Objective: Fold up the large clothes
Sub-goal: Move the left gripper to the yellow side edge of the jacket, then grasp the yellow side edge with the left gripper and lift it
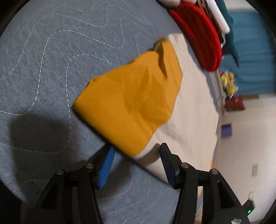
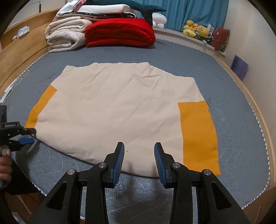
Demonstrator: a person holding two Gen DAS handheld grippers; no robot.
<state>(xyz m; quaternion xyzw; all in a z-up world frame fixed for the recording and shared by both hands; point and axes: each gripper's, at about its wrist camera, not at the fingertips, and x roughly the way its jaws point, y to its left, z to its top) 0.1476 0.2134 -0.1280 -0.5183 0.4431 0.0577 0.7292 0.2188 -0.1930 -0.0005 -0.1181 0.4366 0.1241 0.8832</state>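
A large cream garment (image 2: 117, 106) with orange sleeves lies flat on the grey-blue quilted bed (image 2: 172, 56). The right orange sleeve (image 2: 198, 132) lies flat at the garment's right side. The left orange sleeve (image 1: 131, 96) is folded inward over the cream body (image 1: 195, 106). My left gripper (image 1: 136, 155) is open at the sleeve's near edge, with nothing between its fingers; it also shows in the right wrist view (image 2: 28, 136) at the garment's left corner. My right gripper (image 2: 139, 151) is open and empty over the garment's near hem.
A folded red blanket (image 2: 120, 32) and folded white blankets (image 2: 65, 34) are stacked at the bed's head. Plush toys (image 2: 196, 29) sit on the ledge by the blue curtain (image 2: 186, 10). A wooden bed frame (image 2: 19, 51) runs along the left side.
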